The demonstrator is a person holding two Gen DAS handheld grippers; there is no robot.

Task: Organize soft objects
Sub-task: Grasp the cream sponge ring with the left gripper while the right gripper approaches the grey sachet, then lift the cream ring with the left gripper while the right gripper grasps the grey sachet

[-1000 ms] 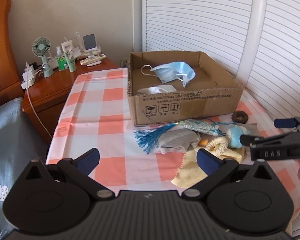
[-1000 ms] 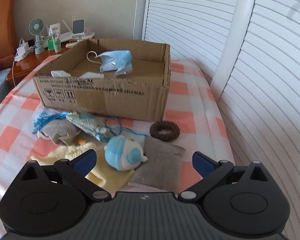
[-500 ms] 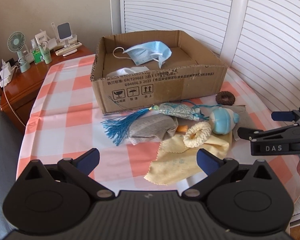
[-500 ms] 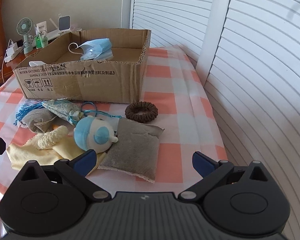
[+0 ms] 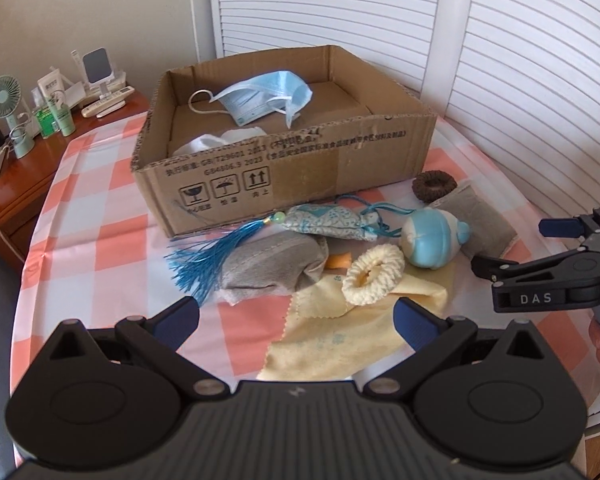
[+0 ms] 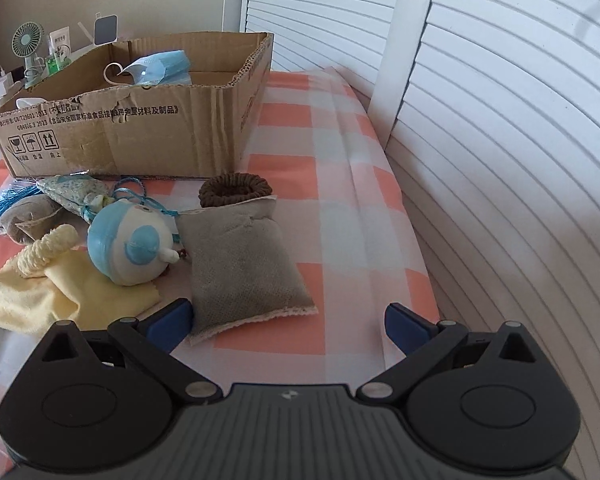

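Note:
A cardboard box [image 5: 340, 160] holds a blue face mask [image 5: 260, 96] and white cloth. In front of it lie a grey pouch [image 5: 272, 268], a patterned sachet with blue tassel [image 5: 328, 222], a cream scrunchie [image 5: 374, 274], a yellow cloth [image 5: 340, 340], a blue-white plush [image 5: 434, 238], a brown scrunchie [image 5: 434, 186] and a grey sachet [image 6: 244, 264]. My left gripper [image 5: 296, 316] is open above the yellow cloth. My right gripper [image 6: 288, 318] is open, low over the near end of the grey sachet; it shows in the left wrist view [image 5: 540, 248].
The checked tablecloth [image 6: 340, 160] ends close to white louvred doors [image 6: 500, 120] on the right. A wooden nightstand [image 5: 20, 168] at the left carries a small fan [image 5: 8, 112], bottles and a remote.
Both grippers have moved forward and lower toward the pile. The left view swung right to centre on the box. The right gripper has closed in on the grey sachet. Nothing was grasped.

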